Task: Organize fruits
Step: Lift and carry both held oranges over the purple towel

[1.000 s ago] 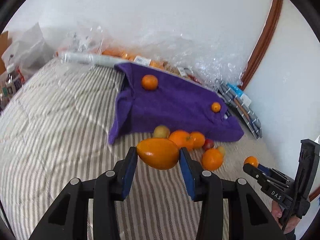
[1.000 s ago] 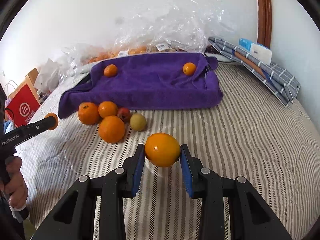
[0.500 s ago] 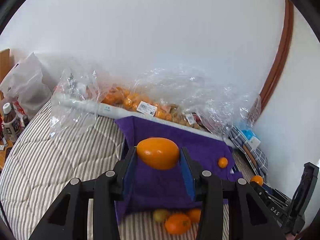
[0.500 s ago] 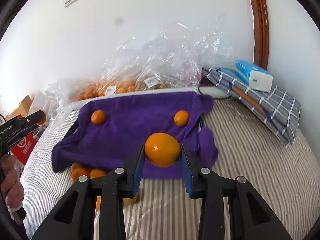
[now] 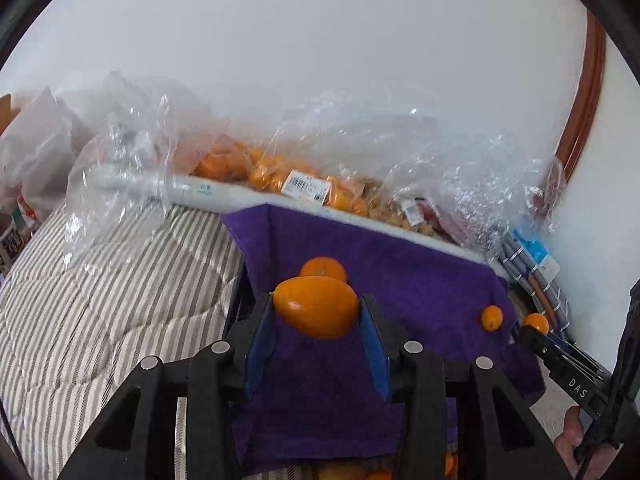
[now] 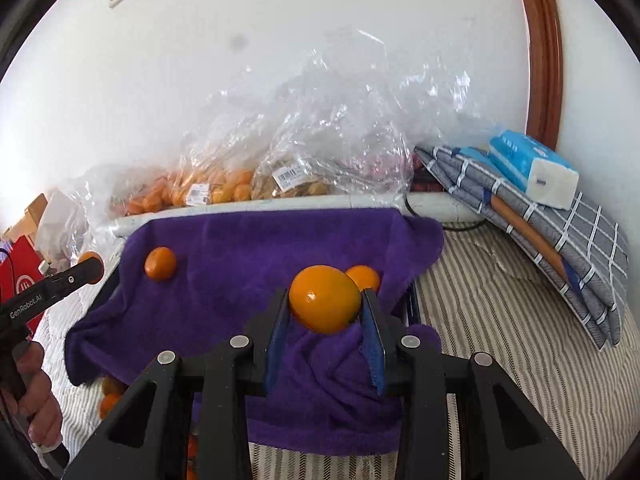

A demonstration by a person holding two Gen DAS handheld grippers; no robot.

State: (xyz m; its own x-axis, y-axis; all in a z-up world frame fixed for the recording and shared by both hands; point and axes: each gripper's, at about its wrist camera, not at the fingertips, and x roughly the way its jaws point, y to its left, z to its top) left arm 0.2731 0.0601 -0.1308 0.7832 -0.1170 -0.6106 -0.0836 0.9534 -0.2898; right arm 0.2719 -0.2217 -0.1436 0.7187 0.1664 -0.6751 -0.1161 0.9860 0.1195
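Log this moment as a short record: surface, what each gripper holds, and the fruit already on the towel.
surface: striped bedcover
towel: purple towel, spread near the wall
left gripper: shut on oval orange fruit
right gripper: shut on round orange
fruit on towel: two small oranges
behind towel: plastic bags of fruit

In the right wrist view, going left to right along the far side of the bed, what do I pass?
Red bag → tip of the left hand-held gripper → small orange on the purple towel → orange held in the right hand-held gripper → folded checked cloth → blue tissue pack.
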